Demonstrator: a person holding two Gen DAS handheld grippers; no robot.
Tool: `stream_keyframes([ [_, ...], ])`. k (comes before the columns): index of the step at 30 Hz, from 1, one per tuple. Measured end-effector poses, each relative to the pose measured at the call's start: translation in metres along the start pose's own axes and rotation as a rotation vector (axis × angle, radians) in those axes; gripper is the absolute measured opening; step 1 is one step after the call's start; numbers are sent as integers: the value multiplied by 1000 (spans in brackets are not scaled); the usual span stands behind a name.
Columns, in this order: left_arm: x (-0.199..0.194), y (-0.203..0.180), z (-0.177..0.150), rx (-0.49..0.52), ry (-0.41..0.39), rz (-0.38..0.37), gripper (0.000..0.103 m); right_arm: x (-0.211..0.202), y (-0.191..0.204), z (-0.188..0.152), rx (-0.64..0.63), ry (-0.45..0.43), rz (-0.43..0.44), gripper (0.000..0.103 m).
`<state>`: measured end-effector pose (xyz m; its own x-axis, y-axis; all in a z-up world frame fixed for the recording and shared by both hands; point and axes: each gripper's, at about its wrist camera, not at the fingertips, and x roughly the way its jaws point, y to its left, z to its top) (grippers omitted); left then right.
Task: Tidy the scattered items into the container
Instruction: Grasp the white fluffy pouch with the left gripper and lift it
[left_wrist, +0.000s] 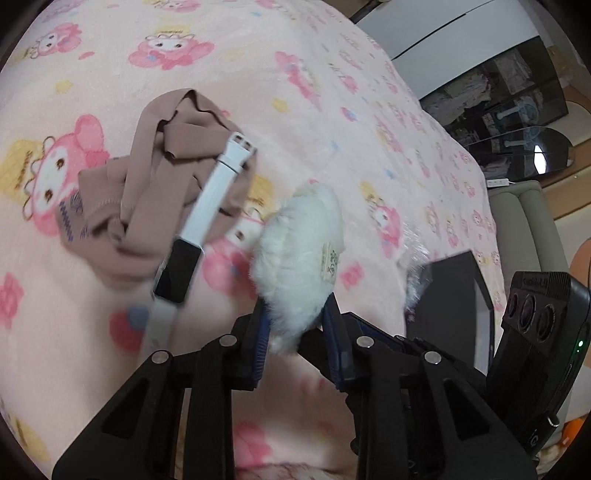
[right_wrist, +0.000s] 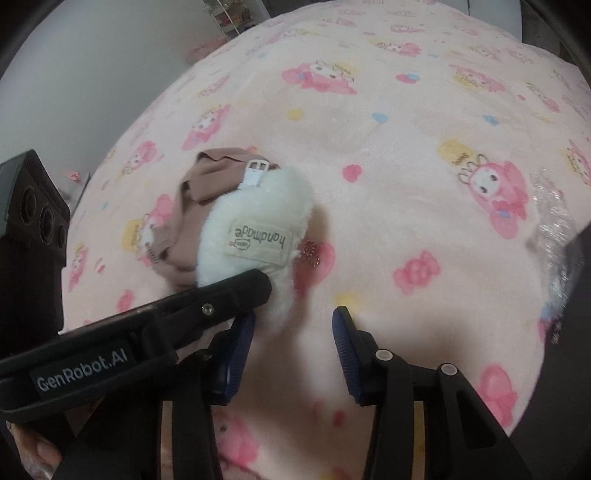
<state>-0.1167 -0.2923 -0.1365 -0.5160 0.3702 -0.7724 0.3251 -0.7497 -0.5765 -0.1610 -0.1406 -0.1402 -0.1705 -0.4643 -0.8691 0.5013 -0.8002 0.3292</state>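
Left gripper (left_wrist: 295, 325) has its jaws clamped on the lower edge of the white plush (left_wrist: 301, 243), a pinch on the fur that lets the soft thing hang free of the bed (left_wrist: 332, 92) while it is carried. Right gripper (right_wrist: 293, 332) sits with jaws wide apart and nothing between them, just right of the plush and low over the bed, probably waiting its turn. The plush shows a sewn label (right_wrist: 258, 240) toward the right camera. Left of the plush, the brown cloth (left_wrist: 155, 192) lies crumpled on the bed, with the white watch (left_wrist: 192, 229) draped across it, its dark face nearest the jaws. Both look untouched, so the tidying seems barely begun. Right of the plush, a dark box (left_wrist: 458, 302) stands at the bed's edge, likely the container, with clear crinkled wrap (right_wrist: 550, 229) beside it. The plush is not in it yet.
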Motion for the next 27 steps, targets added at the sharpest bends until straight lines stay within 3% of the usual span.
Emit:
stream_keyframes([
  [5, -29, -34, -44, 25, 34, -87, 26, -54, 5, -39, -9, -16, 32, 40],
  [10, -46, -69, -99, 97, 60, -72, 26, -99, 7, -88, -33, -41, 6, 40],
  [18, -17, -121, -173, 198, 161, -15, 26, -135, -34, -162, 12, -18, -25, 40],
  [27, 23, -162, -217, 280, 255, 40, 26, -156, -108, -215, 174, -22, -91, 40],
])
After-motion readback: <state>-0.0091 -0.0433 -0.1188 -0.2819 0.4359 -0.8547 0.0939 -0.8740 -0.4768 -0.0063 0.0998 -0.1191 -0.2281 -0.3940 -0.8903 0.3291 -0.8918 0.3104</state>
